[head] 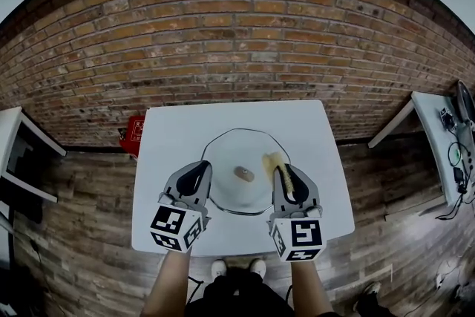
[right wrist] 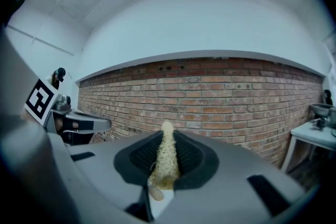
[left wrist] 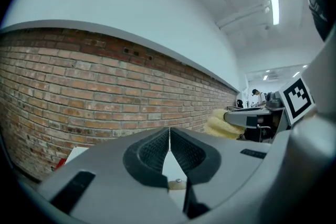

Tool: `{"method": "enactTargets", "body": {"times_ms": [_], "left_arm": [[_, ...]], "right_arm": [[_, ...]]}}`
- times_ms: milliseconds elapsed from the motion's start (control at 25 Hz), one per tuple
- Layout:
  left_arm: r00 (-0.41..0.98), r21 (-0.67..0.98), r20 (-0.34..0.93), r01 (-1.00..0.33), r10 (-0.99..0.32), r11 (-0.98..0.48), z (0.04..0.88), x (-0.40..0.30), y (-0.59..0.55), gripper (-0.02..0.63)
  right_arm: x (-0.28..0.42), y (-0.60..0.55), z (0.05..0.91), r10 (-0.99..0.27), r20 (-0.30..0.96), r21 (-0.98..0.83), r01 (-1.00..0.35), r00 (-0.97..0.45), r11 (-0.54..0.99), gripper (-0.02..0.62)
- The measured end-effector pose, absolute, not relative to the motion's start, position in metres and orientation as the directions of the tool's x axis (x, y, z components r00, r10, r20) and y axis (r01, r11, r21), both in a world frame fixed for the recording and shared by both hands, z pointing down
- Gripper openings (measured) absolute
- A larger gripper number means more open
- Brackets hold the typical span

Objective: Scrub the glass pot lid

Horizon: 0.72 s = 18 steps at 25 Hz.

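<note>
Glass pot lid (head: 228, 147) flat on the white table (head: 169, 131), knob (head: 243, 174) up, directly ahead of and below both grippers.

Right gripper (head: 281, 168) over the lid's near right part, clamped on a yellow loofah scrubber (head: 274, 161) with its long axis along the jaws and its tip poking out just right of the knob. Probably the closer of the two for a first stroke. Left gripper (head: 199, 174) over the lid's near left rim, jaws pressed together on nothing. Lid round, so no long axis to line up with. Gap between scrubber and glass hard to judge from above. Near rim covered by the grippers. Lid almost absent from both gripper views, mostly brick wall there.
</note>
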<state>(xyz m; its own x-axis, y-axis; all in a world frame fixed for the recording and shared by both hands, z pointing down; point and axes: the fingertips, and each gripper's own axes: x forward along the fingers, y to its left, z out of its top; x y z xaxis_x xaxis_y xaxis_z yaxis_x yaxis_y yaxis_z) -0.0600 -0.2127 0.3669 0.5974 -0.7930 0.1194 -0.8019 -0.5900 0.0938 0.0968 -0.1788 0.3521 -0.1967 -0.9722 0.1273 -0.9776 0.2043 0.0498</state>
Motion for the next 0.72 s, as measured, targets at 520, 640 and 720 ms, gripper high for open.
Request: {"method": "enactTargets", "body": {"times_ms": [520, 640, 720], "left_arm": [[0.555, 0.160, 0.271, -0.831, -0.786, -0.532, 0.460, -0.062, -0.221, 0.011], [0.550, 0.167, 0.285, -0.835, -0.786, -0.524, 0.470, -0.062, -0.224, 0.011], [0.551, 0.169, 0.287, -0.834, -0.784, -0.525, 0.473, -0.060, -0.227, 0.011]], "right_arm": [[0.104, -0.201, 0.434, -0.941, 0.255, -0.002, -0.973, -0.224, 0.232, 0.057], [0.105, -0.206, 0.441, -0.938, 0.264, -0.004, -0.972, -0.226, 0.233, 0.057], [0.105, -0.211, 0.442, -0.936, 0.267, -0.007, -0.972, -0.230, 0.237, 0.057]]}}
